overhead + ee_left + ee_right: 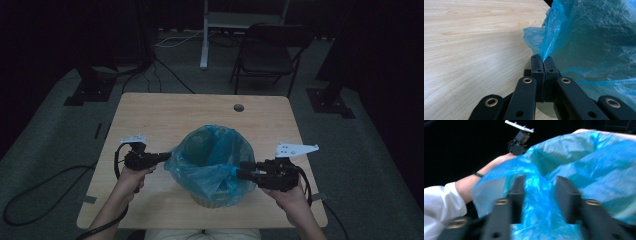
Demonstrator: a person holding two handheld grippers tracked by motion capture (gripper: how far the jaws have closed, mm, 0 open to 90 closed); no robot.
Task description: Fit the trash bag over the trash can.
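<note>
A blue plastic bag (210,160) lines a small round bin (205,201) at the middle of the wooden table (150,115), its mouth gaping wide. My left gripper (167,156) reaches in level from the left. In the left gripper view its jaws (543,61) are pressed together on a pinch of the bag's edge (546,47). My right gripper (239,170) meets the bag's right rim. In the right gripper view its jaws (540,192) stand a little apart with bunched blue film (599,170) filling the gap. The left hand and its gripper (517,145) show beyond the bag.
A round cable hole (238,107) lies near the table's far edge. Behind the table stand a dark folding chair (267,55) and a white stand leg (204,40). Cables run over the grey carpet at the left (45,190).
</note>
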